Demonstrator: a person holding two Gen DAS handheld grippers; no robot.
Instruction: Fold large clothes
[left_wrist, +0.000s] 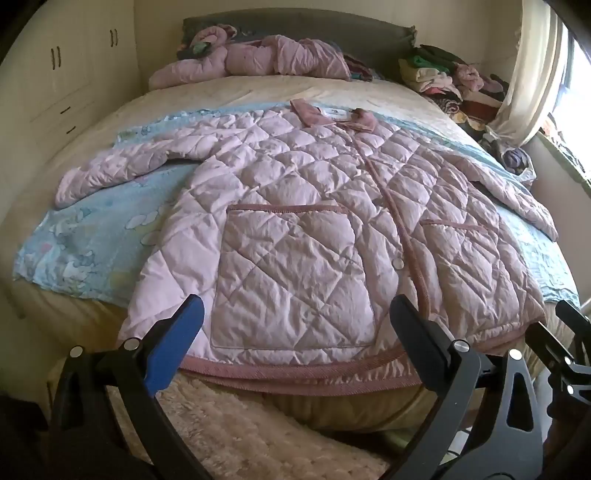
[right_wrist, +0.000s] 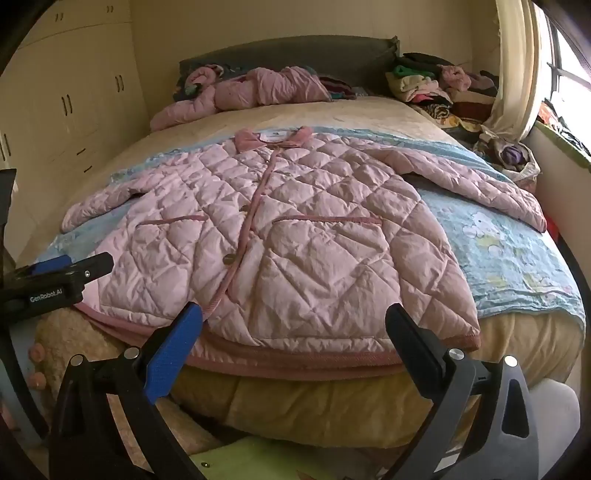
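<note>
A large pink quilted jacket (left_wrist: 295, 206) lies spread flat, front side up, on the bed (left_wrist: 258, 92). Its collar (right_wrist: 271, 138) points to the headboard (right_wrist: 288, 51) and its dark pink hem (right_wrist: 295, 363) hangs a little over the foot edge of the mattress. Both sleeves are stretched outward, one to each side. Under the jacket is a light blue sheet with cartoon prints (right_wrist: 509, 251), and under that a cream bed cover. The front is closed with buttons along a dark pink band, and two patch pockets (left_wrist: 291, 273) sit on the lower part.

The left hand-held gripper (left_wrist: 295, 339) hovers above the hem on the jacket's left part, its two fingers wide apart and holding nothing. The right hand-held gripper (right_wrist: 293, 343) is just before the hem on the other part, also with fingers wide apart and nothing between them. Neither seems to touch the cloth, though the fisheye view makes this hard to judge.

At the head of the bed lies a second pink quilted garment (right_wrist: 240, 96), crumpled. A pile of folded and loose clothes (right_wrist: 436, 85) sits at the far right corner near the curtain (right_wrist: 513, 74). Cream wardrobes (right_wrist: 74, 92) stand along the left wall, and a fluffy beige rug (left_wrist: 236, 424) covers the floor at the foot of the bed.
</note>
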